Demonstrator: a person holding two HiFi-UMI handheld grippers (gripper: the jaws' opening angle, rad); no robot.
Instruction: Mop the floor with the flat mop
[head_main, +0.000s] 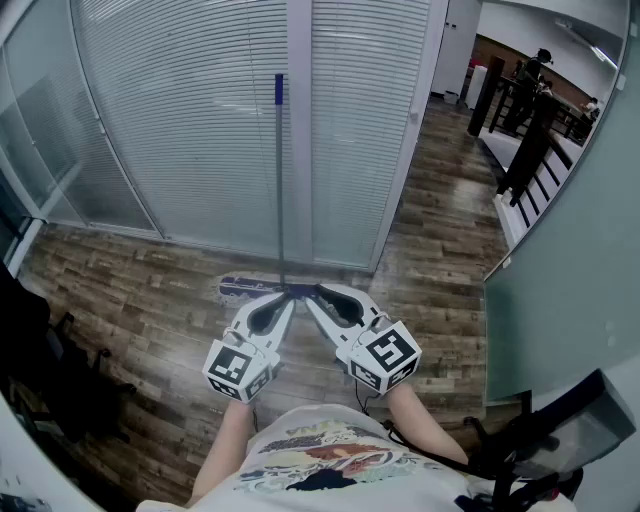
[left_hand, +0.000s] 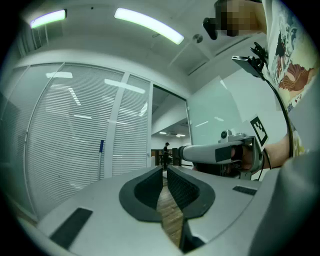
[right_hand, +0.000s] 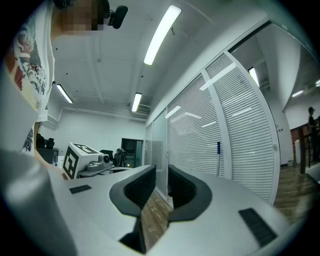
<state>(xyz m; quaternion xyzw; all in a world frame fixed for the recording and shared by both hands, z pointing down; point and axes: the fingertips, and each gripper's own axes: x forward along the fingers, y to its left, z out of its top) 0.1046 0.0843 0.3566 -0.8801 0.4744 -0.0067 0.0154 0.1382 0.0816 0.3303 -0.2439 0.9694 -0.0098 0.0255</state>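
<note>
Against the blinds ahead, the flat mop leans untouched, its head on the floor, so I judge I'm only approaching: my left gripper is closed and empty, my right gripper is barely parted and empty, and both must open wider to clamp it.

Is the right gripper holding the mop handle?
No: the mop handle stands alone against the blinds, and the right gripper has nothing between its jaws.
</note>
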